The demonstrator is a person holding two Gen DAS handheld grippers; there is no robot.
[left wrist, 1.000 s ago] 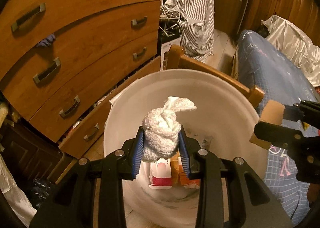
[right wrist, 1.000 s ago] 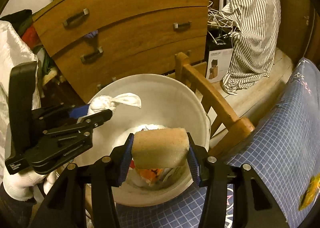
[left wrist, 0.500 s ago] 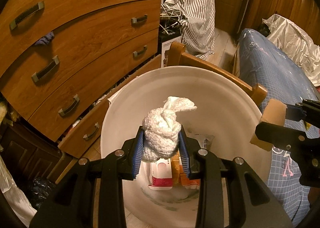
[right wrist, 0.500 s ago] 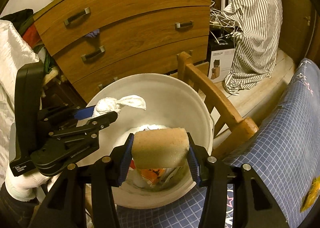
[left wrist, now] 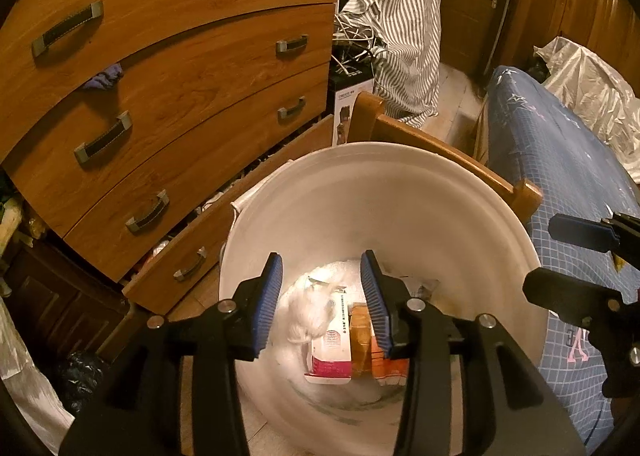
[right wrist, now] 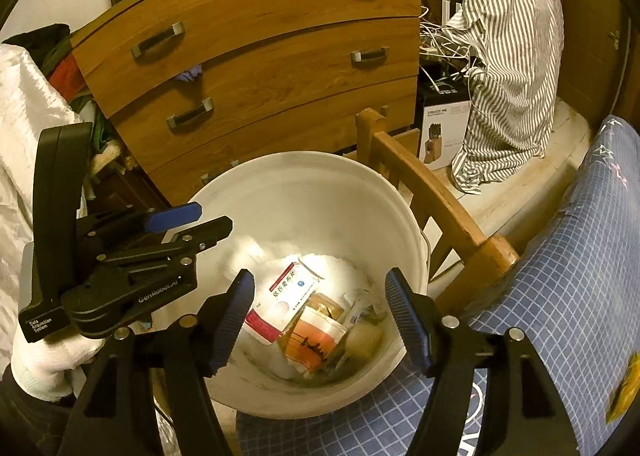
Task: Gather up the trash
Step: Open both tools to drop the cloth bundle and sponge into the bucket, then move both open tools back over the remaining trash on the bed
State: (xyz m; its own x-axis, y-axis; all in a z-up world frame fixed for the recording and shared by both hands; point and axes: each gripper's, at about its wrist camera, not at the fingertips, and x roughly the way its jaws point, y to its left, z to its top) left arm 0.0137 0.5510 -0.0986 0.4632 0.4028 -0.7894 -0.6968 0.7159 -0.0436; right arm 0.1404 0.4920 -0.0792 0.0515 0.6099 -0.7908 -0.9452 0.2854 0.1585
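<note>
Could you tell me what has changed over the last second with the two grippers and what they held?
Both let go. The left gripper opened and its knotted white cloth fell into the bucket. The right gripper opened too; its sponge now lies among the trash. Bucket, chair and dresser stayed put.

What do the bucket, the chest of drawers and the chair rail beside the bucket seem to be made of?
Bucket: probably plastic, white, matte, smooth thin moulded rim.
Chest of drawers: wood or wood-look veneer, visible grain, satin sheen, metal-looking handles.
Chair rail: solid wood apparently, glossy varnish, rounded edges.
</note>
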